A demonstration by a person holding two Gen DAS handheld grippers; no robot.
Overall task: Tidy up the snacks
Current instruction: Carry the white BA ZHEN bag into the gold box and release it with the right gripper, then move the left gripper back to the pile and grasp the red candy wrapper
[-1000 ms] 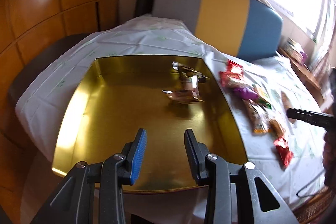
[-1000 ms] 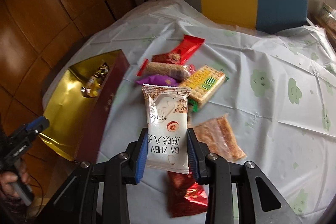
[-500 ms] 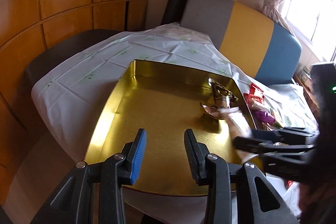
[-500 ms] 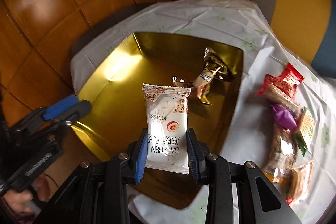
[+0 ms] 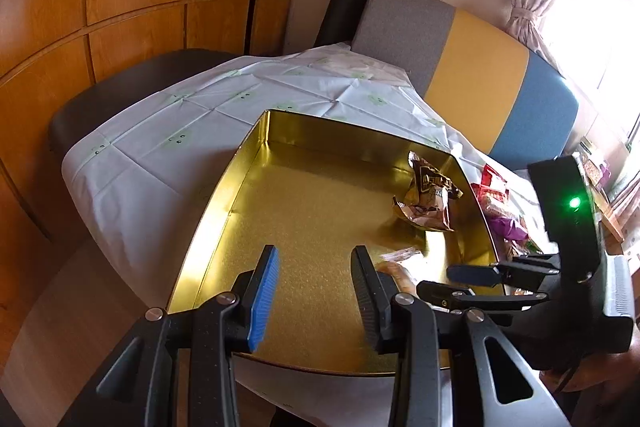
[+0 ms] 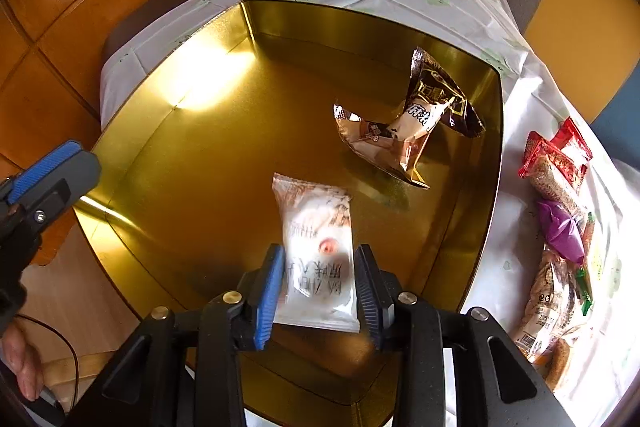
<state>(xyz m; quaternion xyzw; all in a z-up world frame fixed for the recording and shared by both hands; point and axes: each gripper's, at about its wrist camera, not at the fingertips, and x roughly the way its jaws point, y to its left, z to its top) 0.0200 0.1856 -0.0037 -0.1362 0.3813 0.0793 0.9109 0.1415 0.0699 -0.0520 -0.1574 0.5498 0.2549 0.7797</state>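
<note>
Wide bare floor across the gold tin [image 6: 168, 131], especially its left half and far-left corner. Two brown wrappers [image 6: 404, 131] crowd the tin's far-right corner, and a white packet [image 6: 316, 227] sits mid-floor. The tin's raised walls ring it; a snack pile [image 6: 560, 211] blocks its right side.

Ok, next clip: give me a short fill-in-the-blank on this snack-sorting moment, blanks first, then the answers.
1. The white packet sits between the jaws of the ____ gripper, which are opening.
2. The tin under it is ____ in colour inside.
3. The left gripper holds ____.
4. The purple wrapper lies on the ____, outside the tin.

Answers: right; gold; nothing; tablecloth
</note>
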